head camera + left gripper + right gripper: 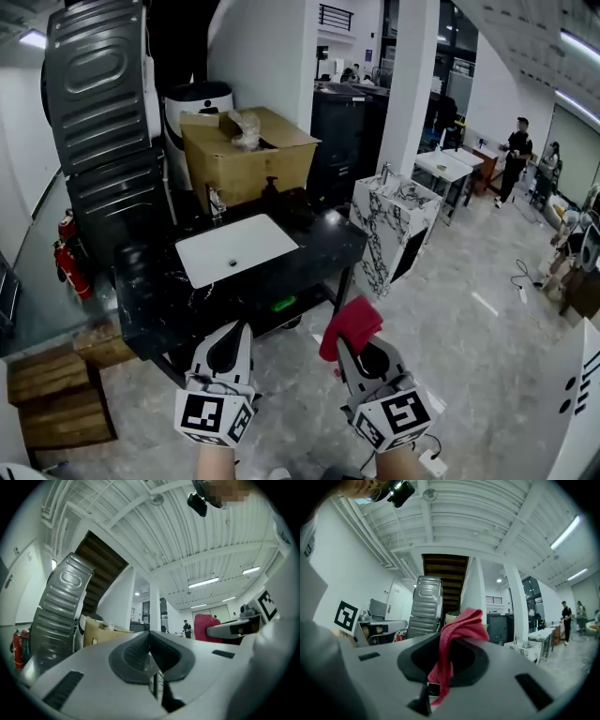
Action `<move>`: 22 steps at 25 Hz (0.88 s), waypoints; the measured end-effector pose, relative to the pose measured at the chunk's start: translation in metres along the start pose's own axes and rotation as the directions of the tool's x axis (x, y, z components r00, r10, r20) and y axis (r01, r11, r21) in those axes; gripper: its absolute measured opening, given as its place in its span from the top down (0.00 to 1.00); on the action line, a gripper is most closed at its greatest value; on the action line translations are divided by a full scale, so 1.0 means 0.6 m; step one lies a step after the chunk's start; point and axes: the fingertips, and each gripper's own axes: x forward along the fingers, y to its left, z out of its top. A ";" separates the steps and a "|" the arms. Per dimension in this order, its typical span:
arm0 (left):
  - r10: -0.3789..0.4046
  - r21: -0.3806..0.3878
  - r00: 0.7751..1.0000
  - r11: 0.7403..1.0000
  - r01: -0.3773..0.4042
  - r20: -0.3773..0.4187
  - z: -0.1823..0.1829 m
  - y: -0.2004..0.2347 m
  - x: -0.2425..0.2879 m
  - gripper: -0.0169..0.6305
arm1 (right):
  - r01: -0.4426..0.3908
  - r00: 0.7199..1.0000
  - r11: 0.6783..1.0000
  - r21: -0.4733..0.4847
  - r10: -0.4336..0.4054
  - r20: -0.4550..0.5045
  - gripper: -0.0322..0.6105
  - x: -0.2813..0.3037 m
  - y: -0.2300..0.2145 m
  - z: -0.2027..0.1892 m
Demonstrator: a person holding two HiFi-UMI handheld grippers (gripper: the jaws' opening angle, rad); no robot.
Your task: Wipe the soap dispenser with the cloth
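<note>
Two grippers: you hold both in the air in front of the counter's (319, 246) near edge, side by side, and neither touches it.
Left gripper (232, 330): your jaws are pressed fully together. In the left gripper view the ribbed pads (140, 649) meet along one line with nothing between them.
Right gripper (362, 351): your jaws are closed tight on the cloth (351, 325), pinching it between the pads.
Cloth: red. A bunched fold stands up past the jaw tips and a thin tail (440, 677) hangs down between the pads.
Soap dispenser (271, 193): a dark pump bottle at the counter's back edge, just right of the faucet (215, 202). It is well apart from the cloth and from both grippers.
Sink (236, 248): a white basin set into the middle of the black counter.
Cardboard box (246, 159): behind the counter's back edge.
</note>
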 end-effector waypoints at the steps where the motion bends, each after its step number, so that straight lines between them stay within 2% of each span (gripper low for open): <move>1: -0.003 -0.005 1.000 1.000 0.003 0.003 -0.002 0.011 0.007 0.95 | 0.008 1.000 1.000 -0.007 -0.008 -0.007 0.87 0.011 -0.001 -0.002; 7: -0.036 -0.009 0.999 0.999 0.036 0.002 -0.018 0.046 0.050 0.95 | 0.045 0.999 0.999 -0.010 -0.046 -0.020 0.87 0.067 -0.024 -0.011; 12: -0.042 0.010 0.999 0.999 0.042 0.004 -0.031 0.062 0.104 0.95 | 0.036 0.999 0.999 -0.014 -0.036 -0.005 0.87 0.127 -0.061 -0.021; 17: -0.014 0.023 1.000 1.000 0.014 -0.009 -0.056 0.073 0.196 0.95 | 0.008 1.000 1.000 -0.001 -0.008 0.006 0.87 0.211 -0.140 -0.037; 22: 0.015 0.031 1.000 0.999 -0.014 -0.022 -0.087 0.068 0.338 0.95 | -0.038 0.999 0.999 -0.007 0.038 0.013 0.87 0.300 -0.247 -0.050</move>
